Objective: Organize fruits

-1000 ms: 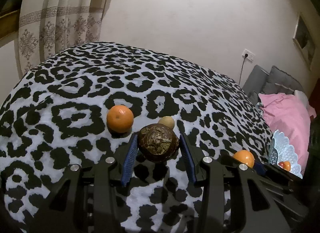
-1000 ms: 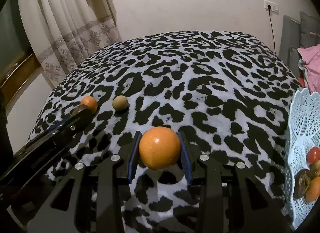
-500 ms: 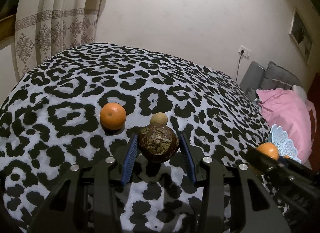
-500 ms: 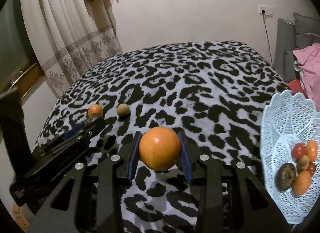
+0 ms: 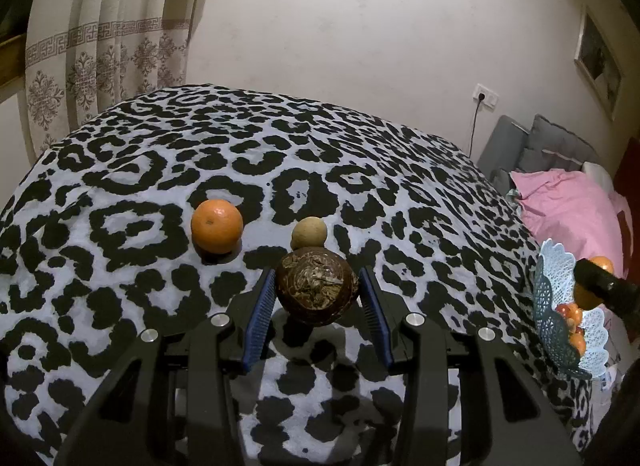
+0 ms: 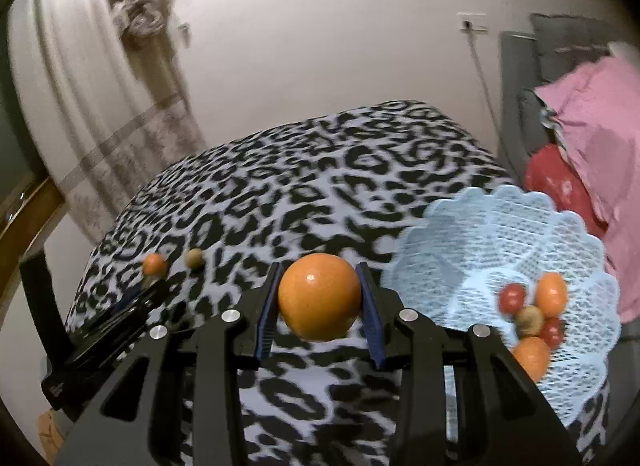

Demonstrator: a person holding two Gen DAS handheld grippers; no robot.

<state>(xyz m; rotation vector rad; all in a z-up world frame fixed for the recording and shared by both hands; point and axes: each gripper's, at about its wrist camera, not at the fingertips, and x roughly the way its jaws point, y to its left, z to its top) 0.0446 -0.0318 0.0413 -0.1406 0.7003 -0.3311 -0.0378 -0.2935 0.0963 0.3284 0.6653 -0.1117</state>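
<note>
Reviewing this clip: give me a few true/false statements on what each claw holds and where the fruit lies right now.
1. The left claw is shut on the dark brown fruit. True.
2. The right claw is open, with nothing in it. False: it is shut on a large orange.
3. A loose orange and a small tan fruit lie on the leopard-print cover. True.
4. The light blue basket has no fruit in it. False: several red and orange fruits sit in it.
5. The large orange already rests inside the basket. False: it is in the claw, beside the basket's rim.
</note>
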